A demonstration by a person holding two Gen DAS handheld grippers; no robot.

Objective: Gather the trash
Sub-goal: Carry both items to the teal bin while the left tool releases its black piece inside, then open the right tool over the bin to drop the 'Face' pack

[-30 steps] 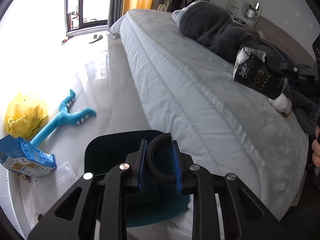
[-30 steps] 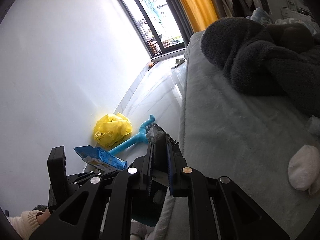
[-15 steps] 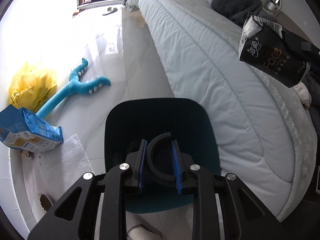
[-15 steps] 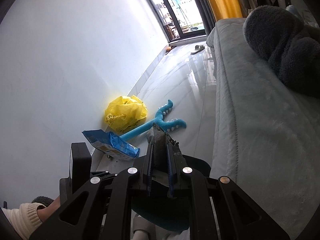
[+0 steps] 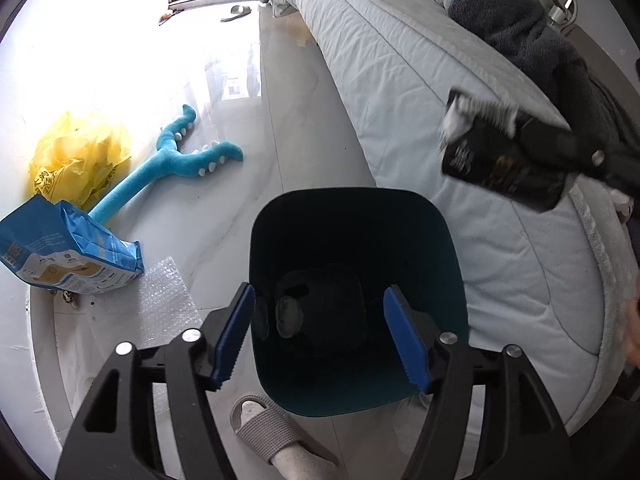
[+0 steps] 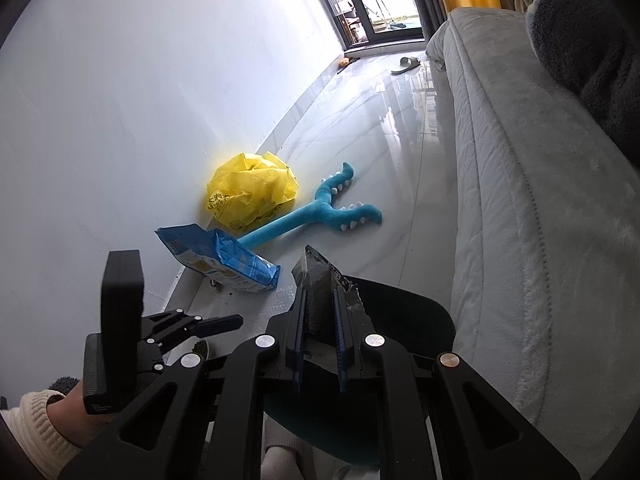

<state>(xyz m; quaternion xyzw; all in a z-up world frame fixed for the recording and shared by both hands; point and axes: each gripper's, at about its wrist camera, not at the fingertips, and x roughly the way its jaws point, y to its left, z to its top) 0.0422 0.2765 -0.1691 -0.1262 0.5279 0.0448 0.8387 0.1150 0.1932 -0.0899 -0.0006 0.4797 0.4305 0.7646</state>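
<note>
Your left gripper (image 5: pixel 318 336) hangs directly over the dark teal bin (image 5: pixel 452 280) on the floor beside the bed (image 5: pixel 440 92). Its blue fingers (image 5: pixel 234 334) are opening, with nothing between them; small dark pieces already lie at the bottom of the bin.

Your right gripper (image 6: pixel 318 334) is clamped on a flat black wrapper (image 6: pixel 316 292), seen edge-on in its own view. In the left view the same wrapper (image 5: pixel 500 164) is held in the air over the edge of the bed, up and to the right of the bin mouth and not yet above it.

The step in hand appears to be the drop-off: one hand emptying, the other bringing its piece over. The next move calls for carrying the wrapper over the bin opening before you part the right fingers, and for drawing the left gripper aside so the two do not meet.

Other items, a yellow bag (image 5: pixel 76 160), a blue packet (image 5: pixel 64 256) and bubble wrap (image 5: pixel 168 300), lie on the floor near the wall, beside a blue plush toy (image 5: pixel 168 164).
</note>
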